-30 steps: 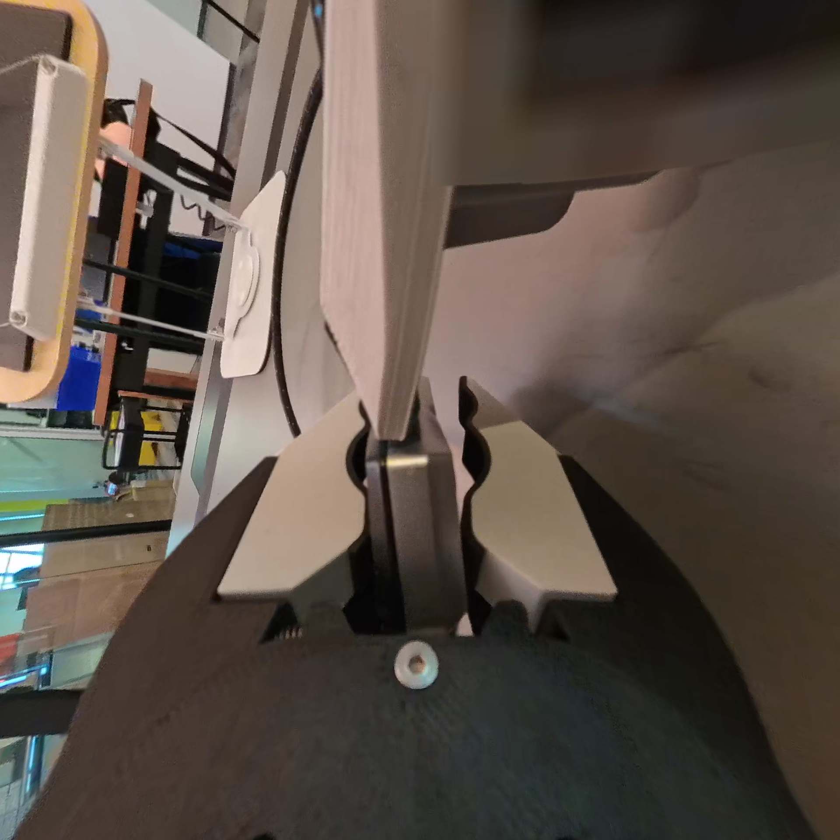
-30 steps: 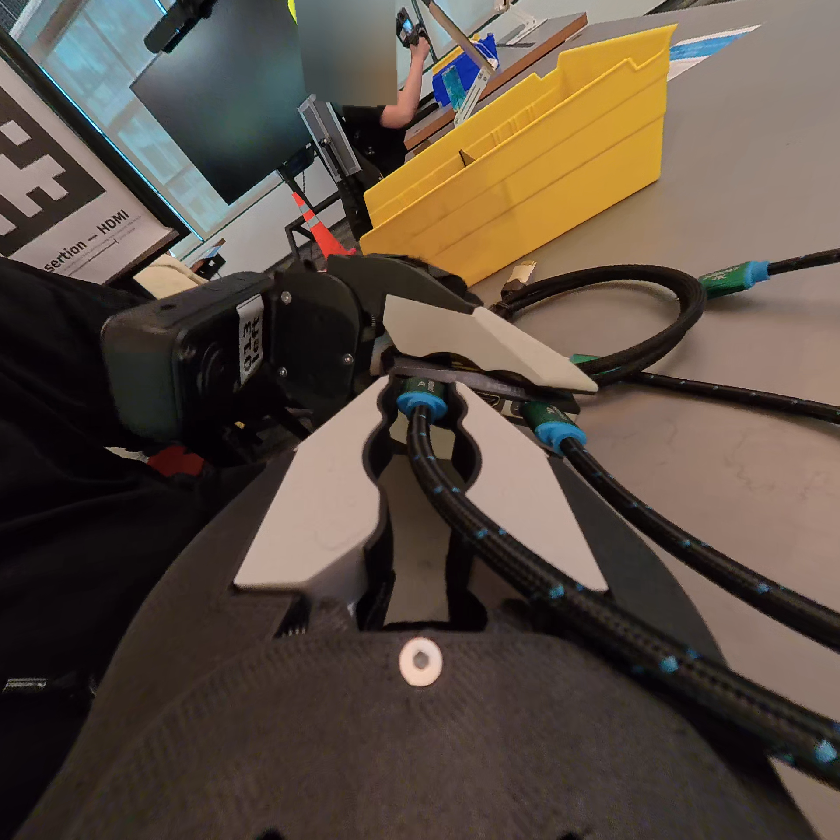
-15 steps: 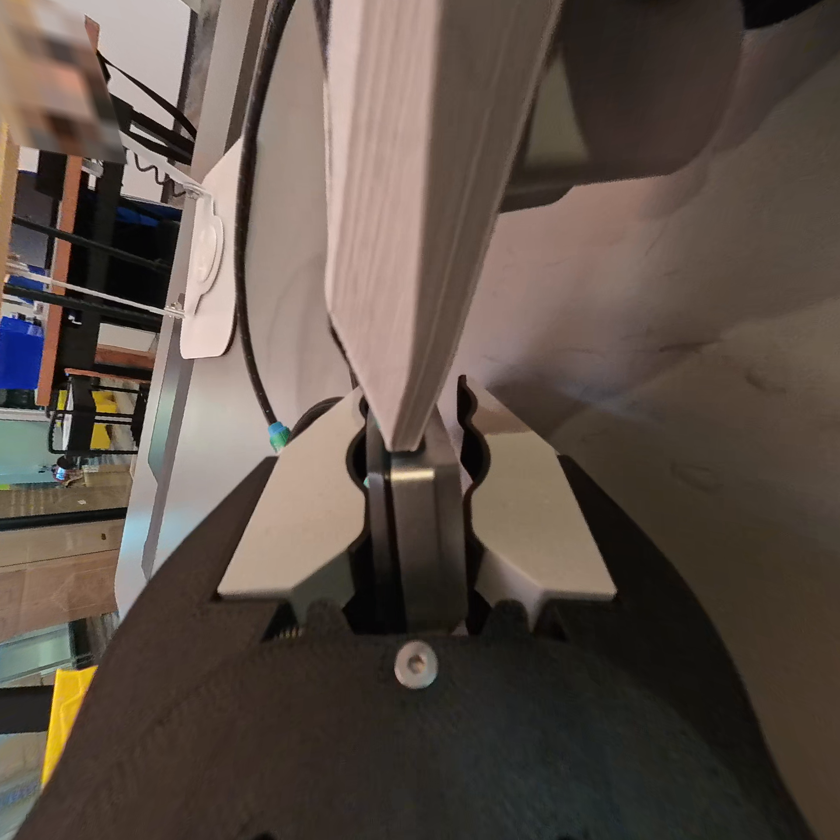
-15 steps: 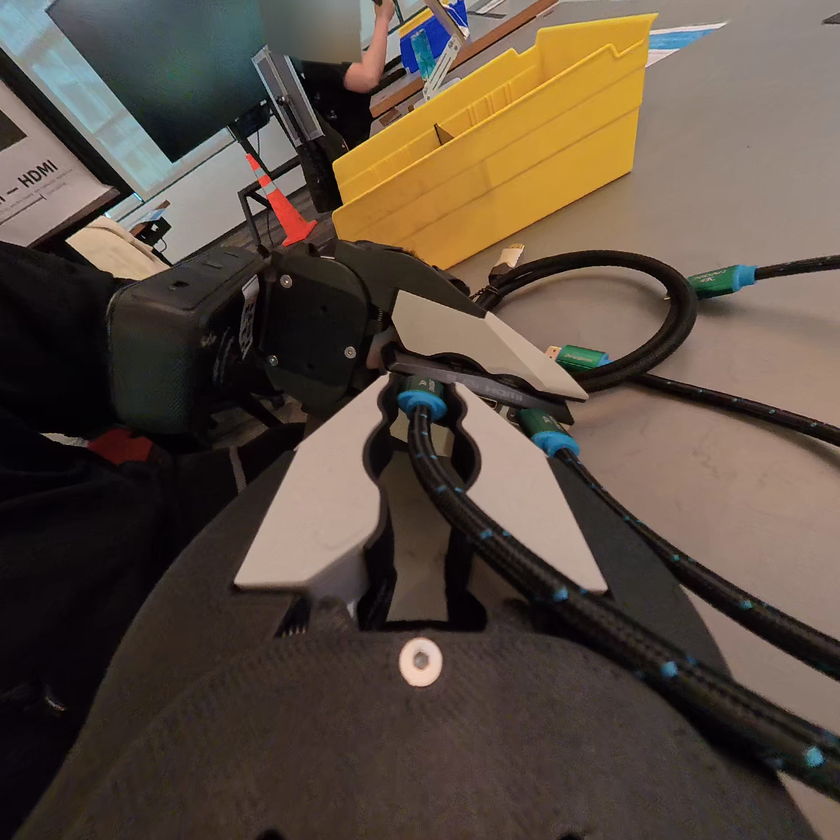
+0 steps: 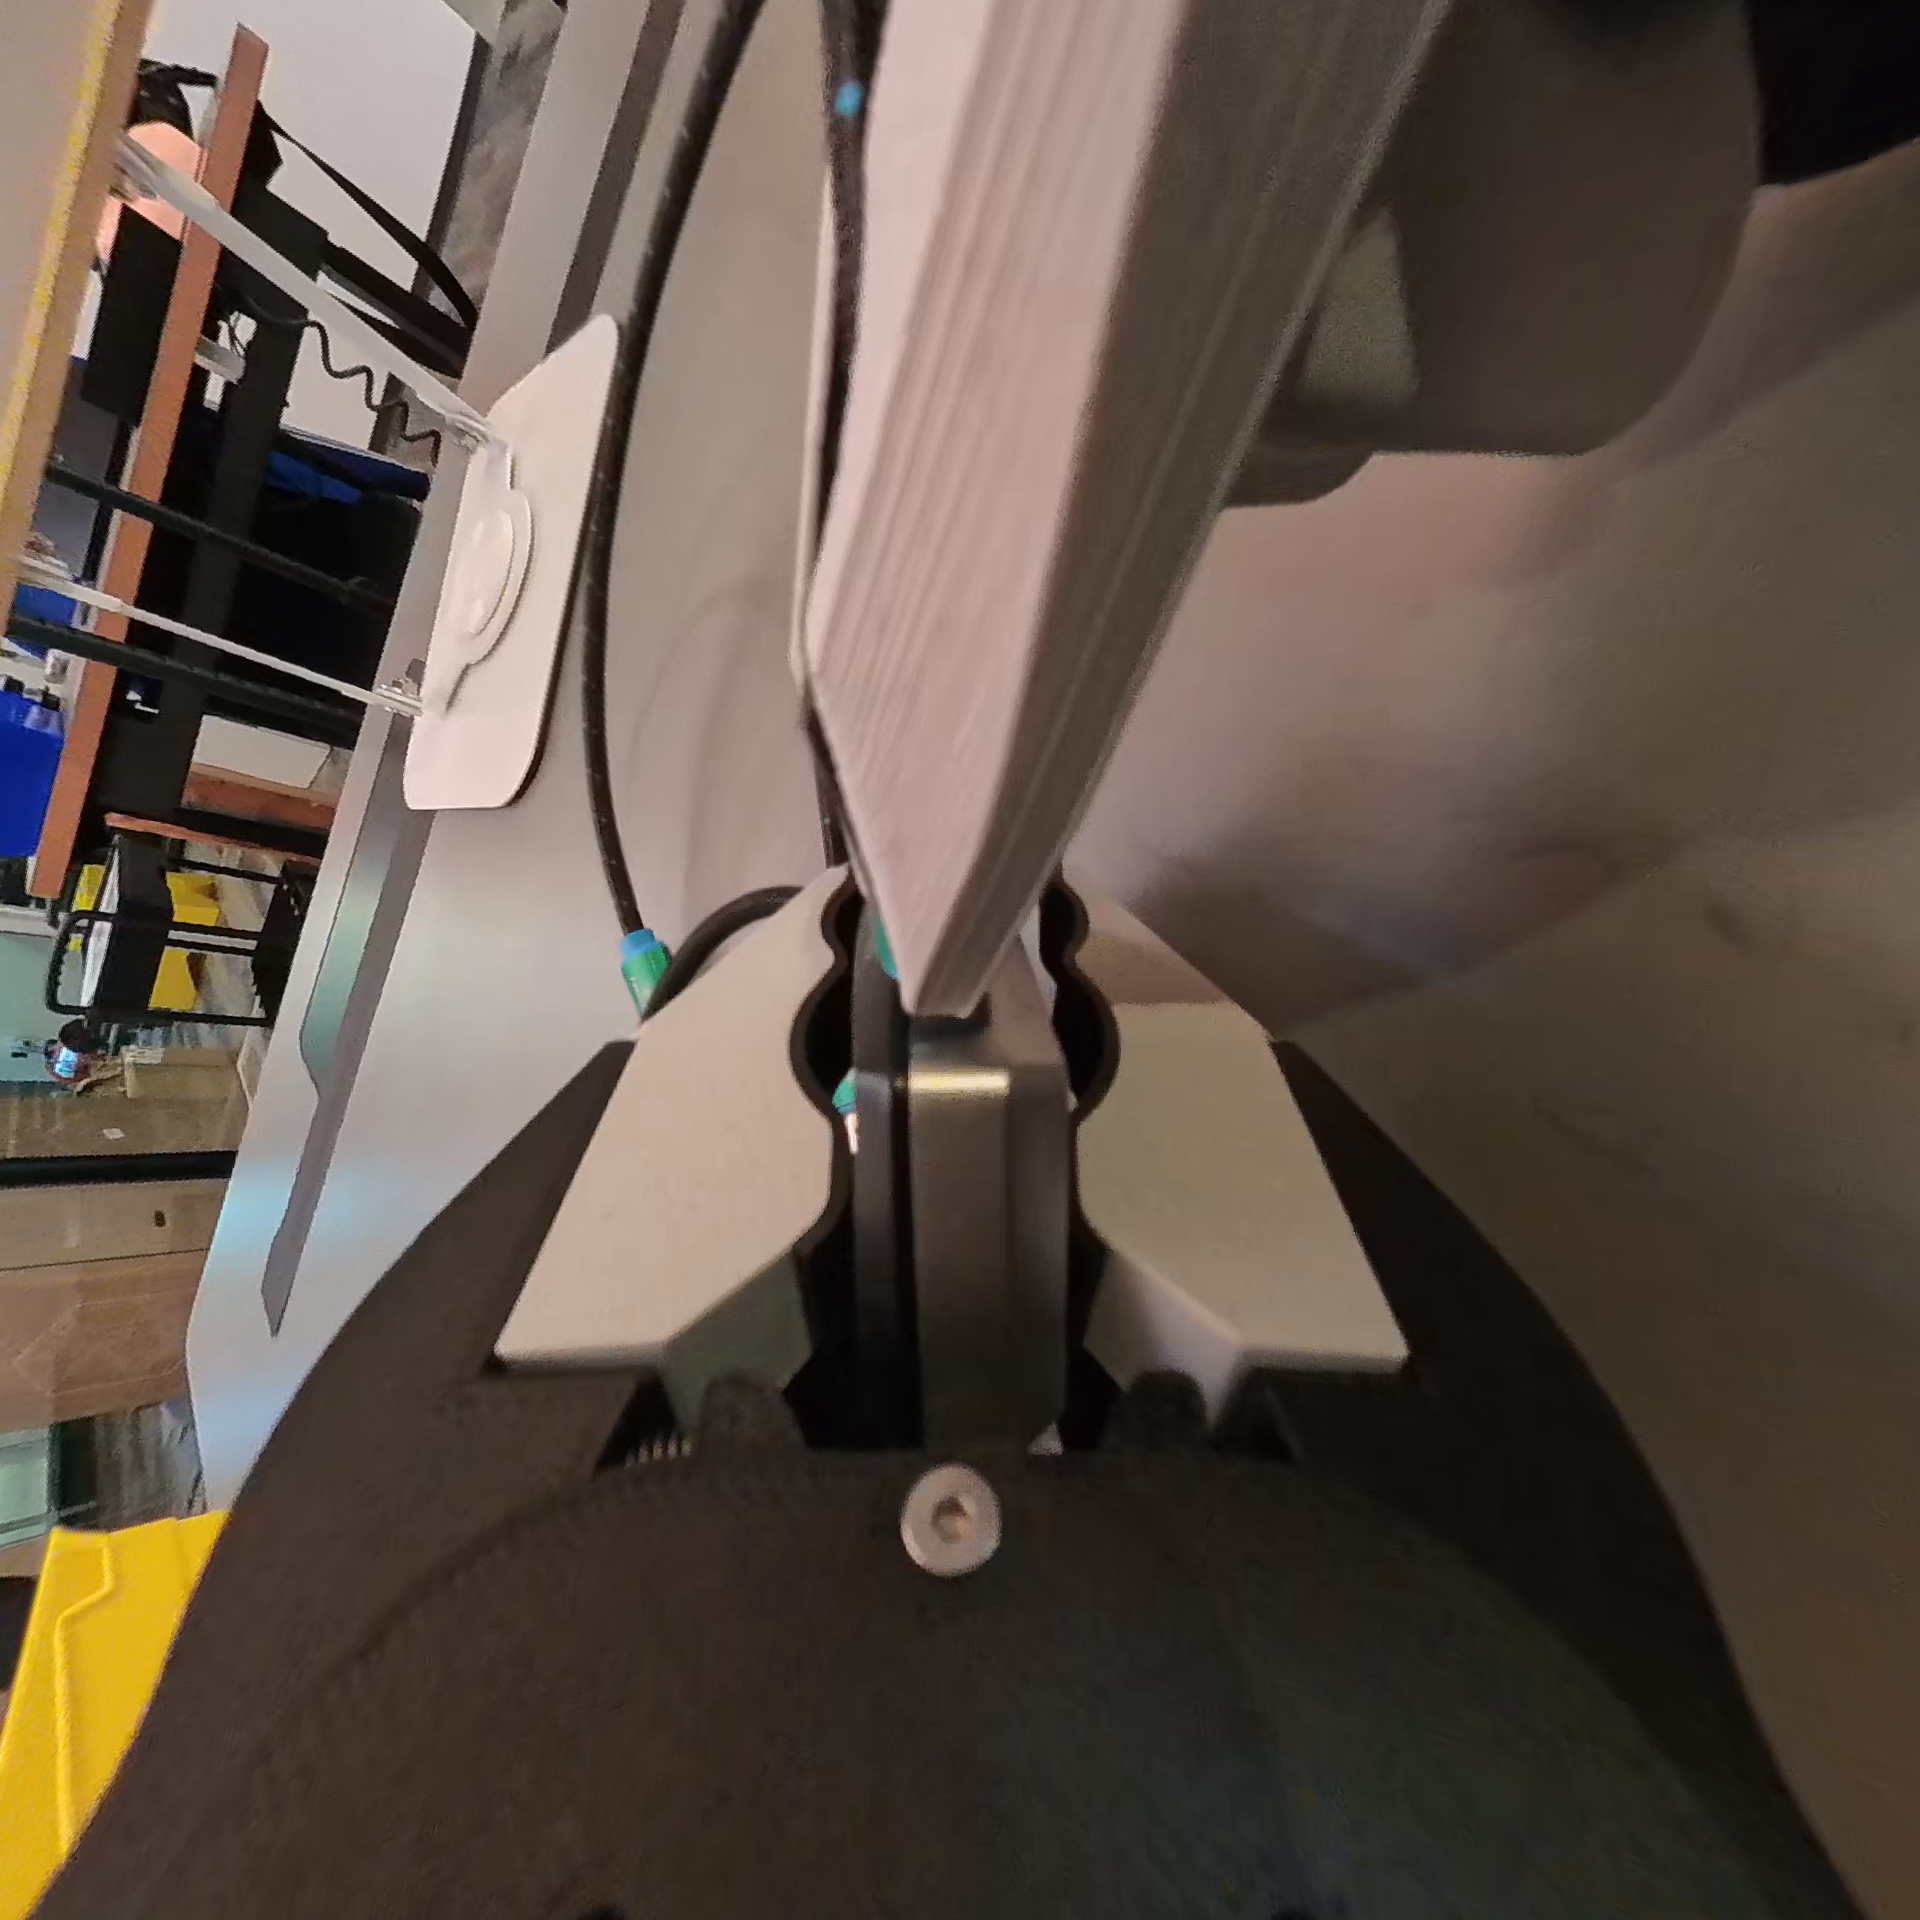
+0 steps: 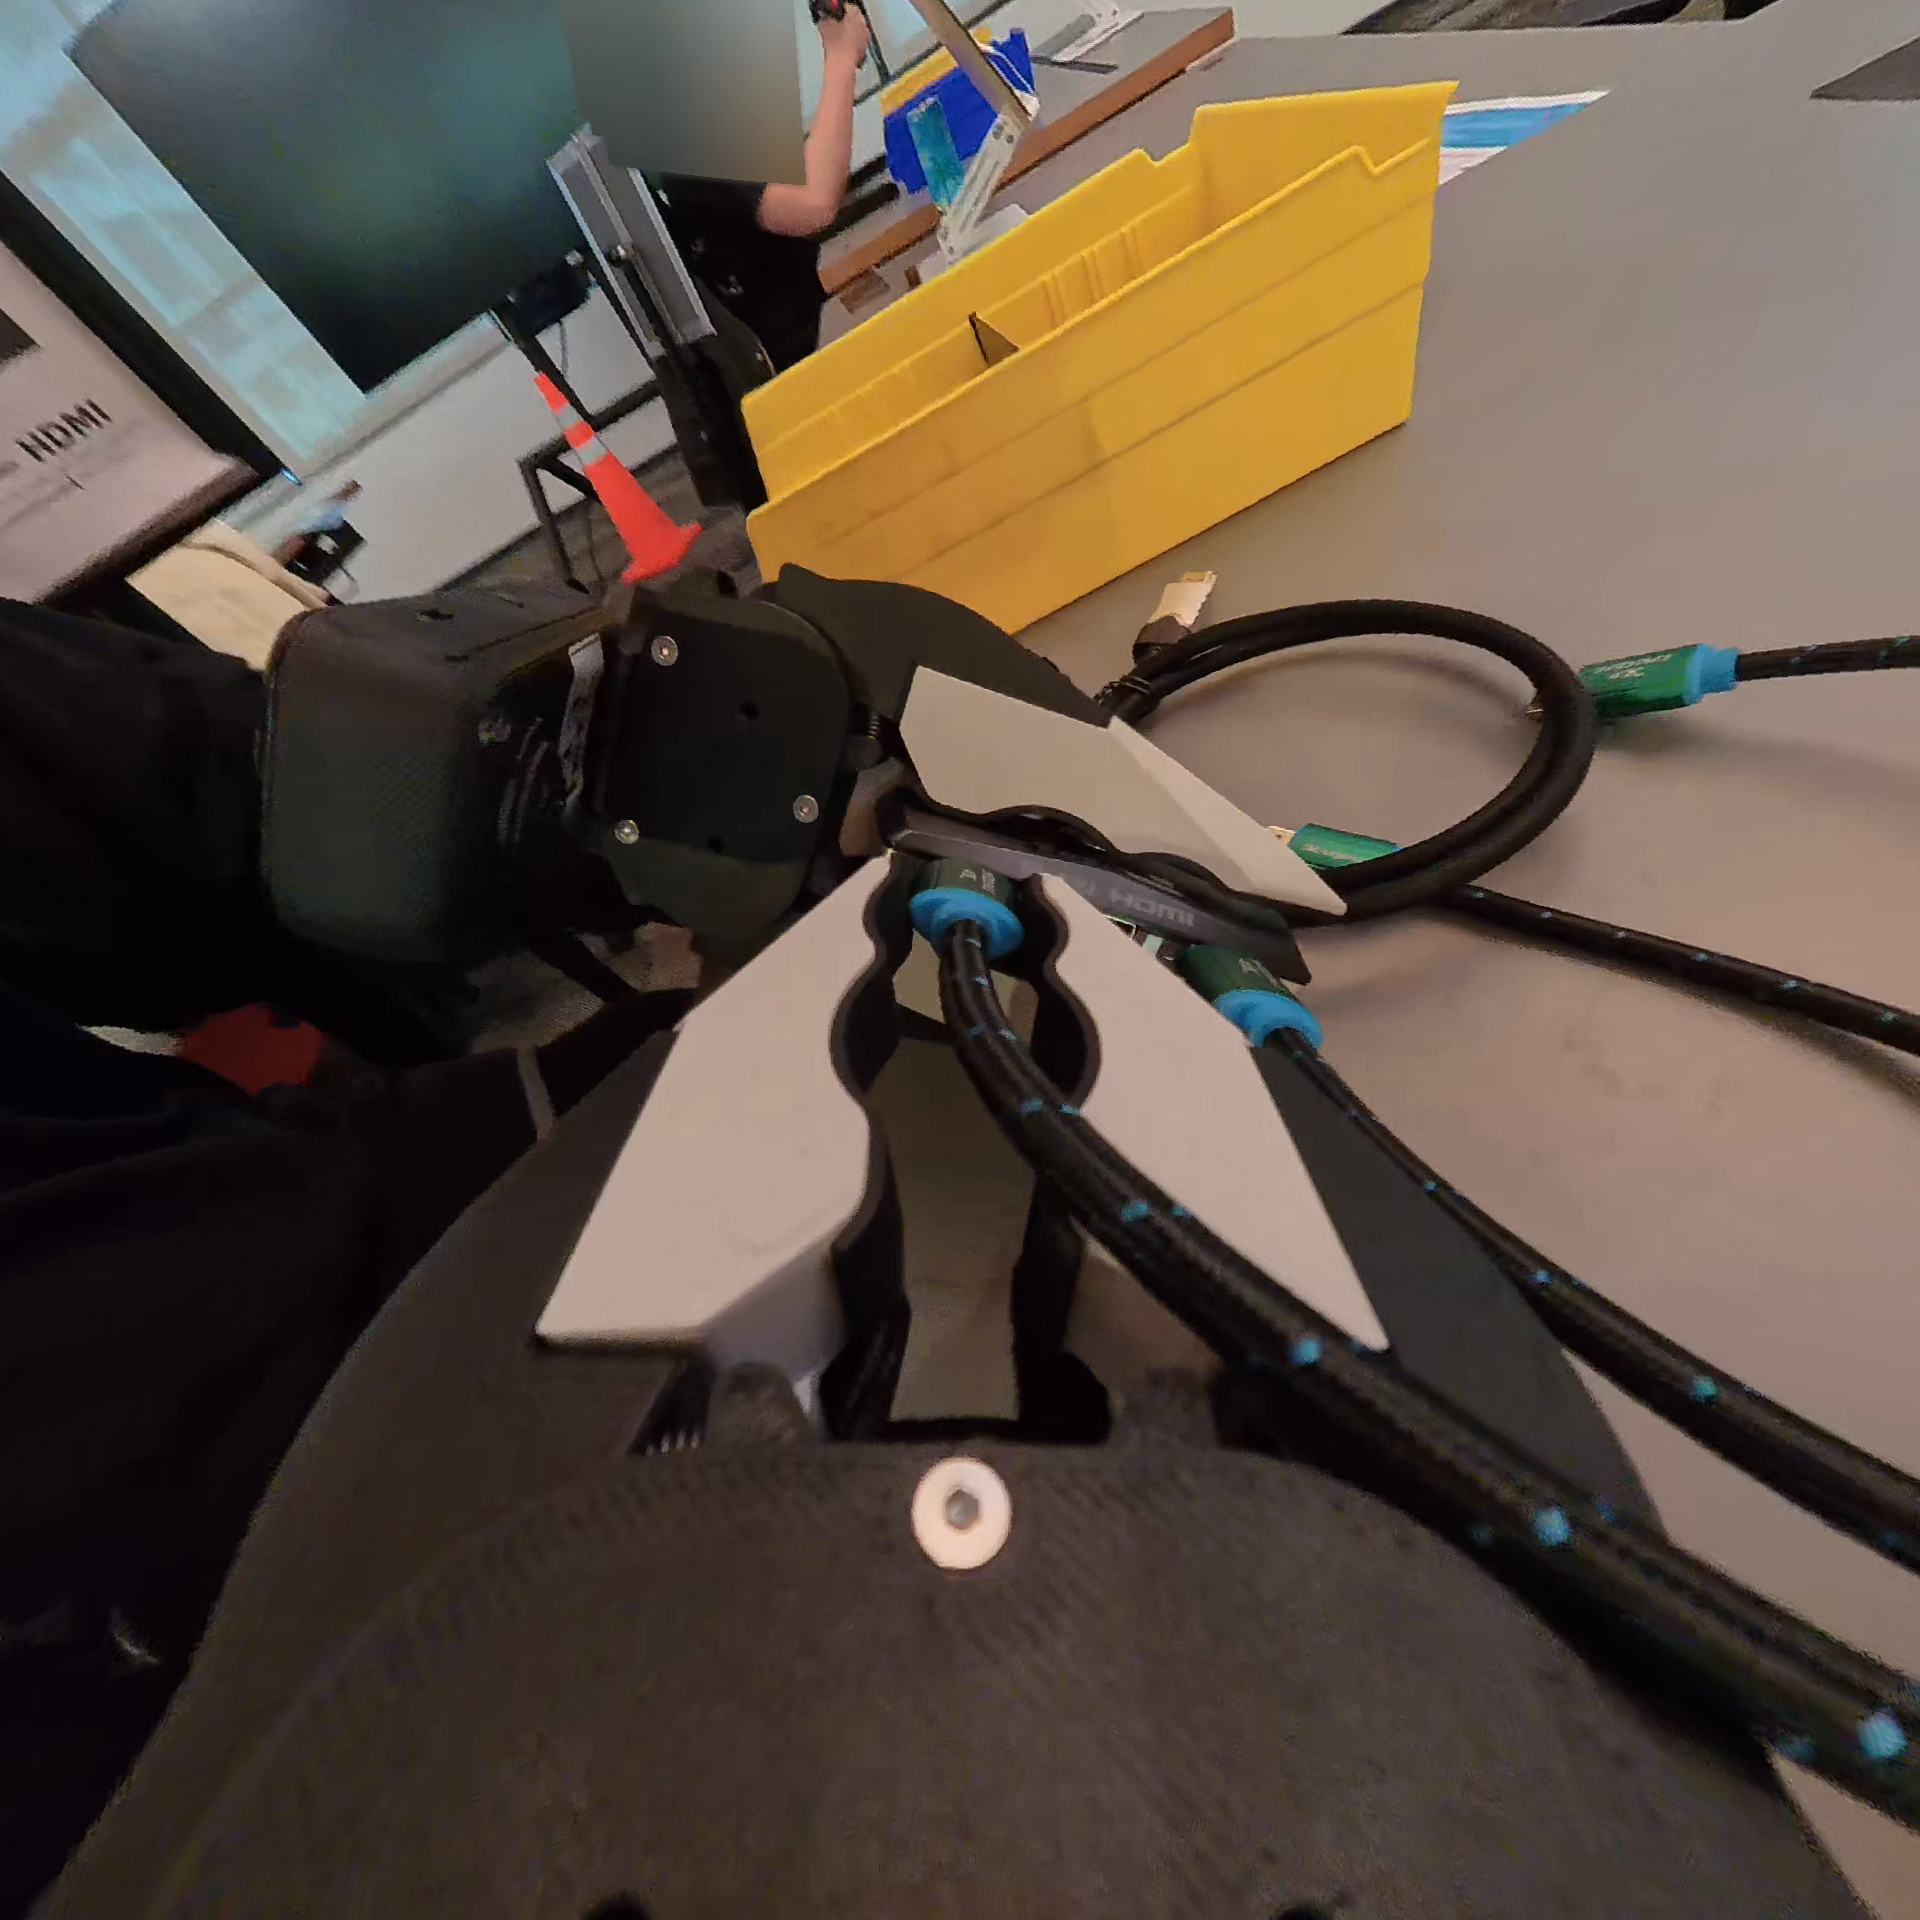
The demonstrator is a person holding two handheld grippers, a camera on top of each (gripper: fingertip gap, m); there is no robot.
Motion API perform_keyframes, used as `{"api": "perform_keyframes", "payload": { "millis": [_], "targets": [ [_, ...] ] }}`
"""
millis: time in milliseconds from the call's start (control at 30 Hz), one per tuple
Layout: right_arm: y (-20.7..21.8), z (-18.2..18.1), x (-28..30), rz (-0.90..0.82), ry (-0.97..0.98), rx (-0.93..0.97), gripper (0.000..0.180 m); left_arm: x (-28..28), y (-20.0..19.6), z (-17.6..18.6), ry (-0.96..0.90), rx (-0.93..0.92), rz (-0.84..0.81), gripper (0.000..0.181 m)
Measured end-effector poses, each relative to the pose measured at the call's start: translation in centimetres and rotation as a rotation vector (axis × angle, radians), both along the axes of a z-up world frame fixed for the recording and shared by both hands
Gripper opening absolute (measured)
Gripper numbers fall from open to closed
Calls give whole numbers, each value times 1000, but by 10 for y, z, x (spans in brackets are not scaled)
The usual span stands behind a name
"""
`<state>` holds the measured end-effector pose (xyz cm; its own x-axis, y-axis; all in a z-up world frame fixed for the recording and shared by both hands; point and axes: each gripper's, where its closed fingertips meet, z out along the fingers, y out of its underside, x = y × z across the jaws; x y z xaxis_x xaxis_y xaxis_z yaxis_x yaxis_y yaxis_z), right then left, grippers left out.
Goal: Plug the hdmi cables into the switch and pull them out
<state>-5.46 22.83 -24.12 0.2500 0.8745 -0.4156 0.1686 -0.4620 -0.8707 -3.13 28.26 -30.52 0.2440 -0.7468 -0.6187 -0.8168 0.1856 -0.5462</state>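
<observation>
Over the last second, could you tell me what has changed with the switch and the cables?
Little: both views have swung slightly, so the yellow bin sits farther right. The left gripper still clamps the switch, and the right gripper still brackets the plugged cable; nothing was released.

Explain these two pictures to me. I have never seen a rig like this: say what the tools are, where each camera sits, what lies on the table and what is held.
There is no robot here. A person holds a two-finger clamp in each hand, and each clamp carries a camera that looks along its fingers.

Left wrist view: the left hand-held gripper is shut on the flat dark switch.

Right wrist view: the right hand-held gripper is closed around a braided cable's green plug, which sits at the switch's edge. A second plug sits beside it. The other clamp shows at left, holding the switch.

On the grey table lie a yellow bin, a black coiled cable and a loose green plug. Behind them stands an orange cone.
</observation>
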Motion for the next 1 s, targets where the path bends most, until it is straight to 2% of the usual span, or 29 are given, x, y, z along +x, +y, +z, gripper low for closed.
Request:
{"api": "perform_keyframes", "payload": {
  "millis": [33, 200, 467, 633, 767, 867, 933, 1000],
  "targets": [
    [-1, 0, 1, 9, 16, -21, 19, 1, -1, 0, -3, 2, -6, 32],
    [0, 0, 2, 10, 29, -45, 19, 1, 0, -1, -6, -9, -4, 32],
    [5, 7, -5, -70, -122, 178, 18, -6, 7, 4, -22, -10, 36, 33],
    [3, 9, -3, -38, 27, -53, 19, -4, 5, 8, -21, 15, 16, 32],
    [3, 8, -1, -27, 66, -112, 19, -2, 3, 7, -24, 7, 10, 32],
    [7, 11, 2, -73, -11, 1, 19, -9, 9, 1, -17, -20, 48, 32],
    [17, 35, 19, -146, -12, 115, 18, -26, 18, -11, -6, -41, 87, 32],
    [19, 36, 26, -152, -80, 157, 18, -18, 15, 0, -70, -59, 80, 31]
  ]
}}
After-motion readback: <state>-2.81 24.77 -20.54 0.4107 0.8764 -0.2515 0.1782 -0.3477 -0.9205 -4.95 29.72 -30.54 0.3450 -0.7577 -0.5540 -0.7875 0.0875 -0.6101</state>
